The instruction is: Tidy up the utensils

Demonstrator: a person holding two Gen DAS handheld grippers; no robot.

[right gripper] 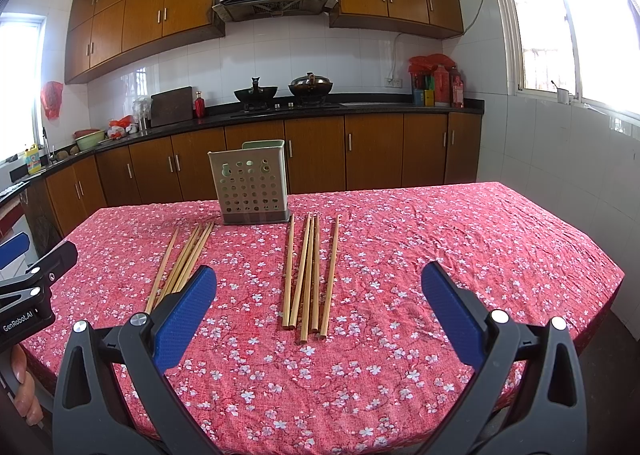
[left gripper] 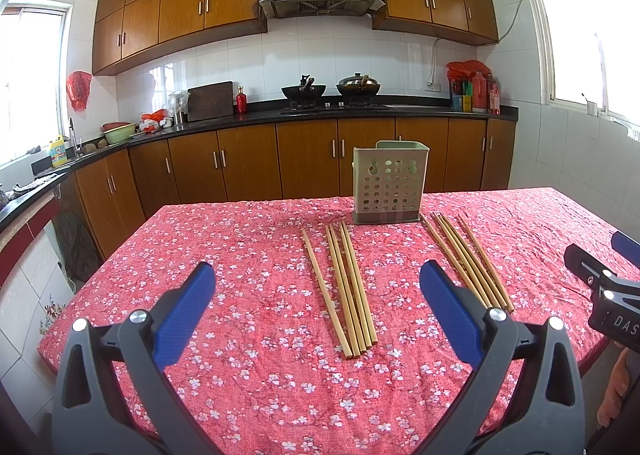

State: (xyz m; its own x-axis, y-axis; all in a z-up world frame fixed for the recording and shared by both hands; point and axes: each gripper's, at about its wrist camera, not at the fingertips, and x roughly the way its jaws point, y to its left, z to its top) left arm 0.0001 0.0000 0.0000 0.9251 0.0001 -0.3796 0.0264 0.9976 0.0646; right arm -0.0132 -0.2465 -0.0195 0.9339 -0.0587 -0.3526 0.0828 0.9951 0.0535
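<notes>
Two groups of wooden chopsticks lie on the red floral tablecloth [left gripper: 248, 375]. The left group [left gripper: 344, 287] lies between my left gripper's fingers, further out; it also shows in the right wrist view [right gripper: 184, 259]. The right group [left gripper: 468, 259] lies in front of my right gripper in the right wrist view [right gripper: 308, 275]. A pale green perforated utensil holder [left gripper: 388, 183] stands upright behind them, also in the right wrist view [right gripper: 252, 183]. My left gripper [left gripper: 318, 287] is open and empty above the table. My right gripper [right gripper: 320, 291] is open and empty too.
The table's front and side edges [right gripper: 600, 295] are near. The right gripper's body shows at the left wrist view's right edge [left gripper: 600, 283]; the left gripper's body shows at the right wrist view's left edge [right gripper: 32, 287]. Kitchen counter with woks [left gripper: 332, 91] lies beyond.
</notes>
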